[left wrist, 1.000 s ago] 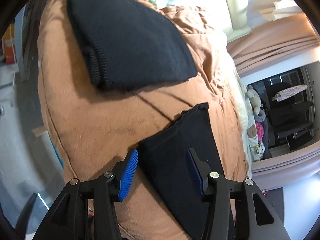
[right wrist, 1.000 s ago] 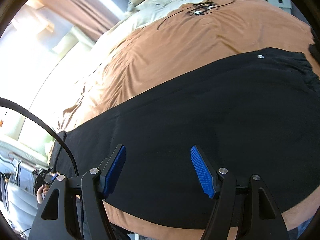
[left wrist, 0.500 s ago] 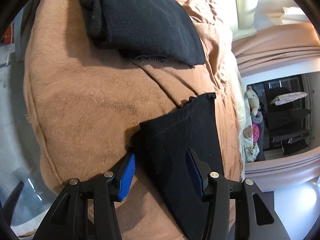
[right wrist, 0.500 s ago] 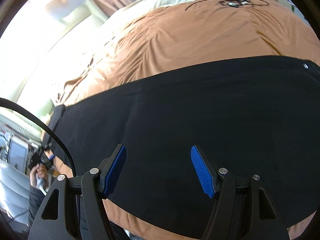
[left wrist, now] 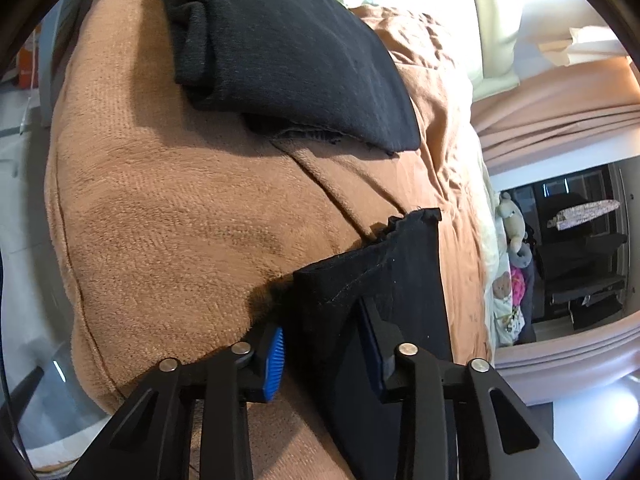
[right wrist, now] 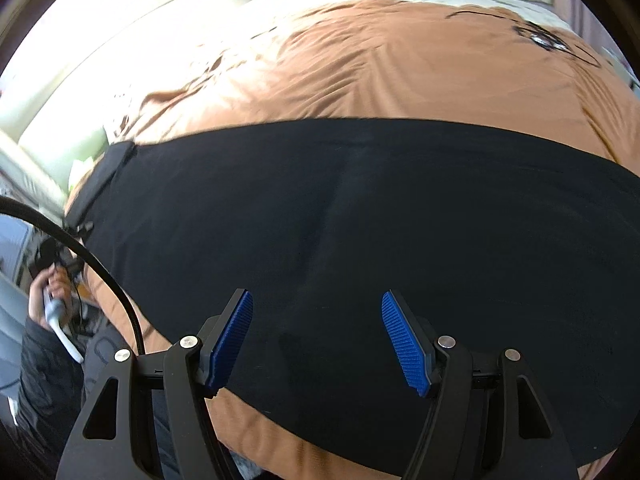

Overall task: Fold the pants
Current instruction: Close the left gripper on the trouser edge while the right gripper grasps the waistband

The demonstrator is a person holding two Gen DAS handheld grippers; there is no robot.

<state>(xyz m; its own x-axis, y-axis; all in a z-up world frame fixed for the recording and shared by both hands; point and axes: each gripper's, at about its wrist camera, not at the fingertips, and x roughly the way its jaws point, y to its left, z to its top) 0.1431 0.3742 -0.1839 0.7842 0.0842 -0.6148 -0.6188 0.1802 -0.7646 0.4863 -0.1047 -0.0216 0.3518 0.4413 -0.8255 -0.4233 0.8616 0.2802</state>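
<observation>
My left tongs sit low over the bed's edge, angled forward along the brown blanket. The two fingers straddle the hem corner of the black pants: the blue pad of one finger is beside the outer edge of the cloth, the other finger lies over the top of the cloth. The gap is narrowed around the cloth, but I cannot tell whether the pads actually pinch it.

My right tongs hover above the middle of the pants, level, pointing across the bed. Wide open, both blue pads apart, gripping nothing.

Pants: one pair, spread flat on the blanket. In the right wrist view the long axis runs left to right across the frame, parallel to the near edge of the bed; the narrow hem end points left, toward my left hand, the wider part runs off to the right.

Count: one pair of pants being worked; one separate folded dark garment further up the blanket in the left wrist view, well apart from the hem. One black cable arcs over the near left corner of the bed. One soft toy at the far side of the bed.
</observation>
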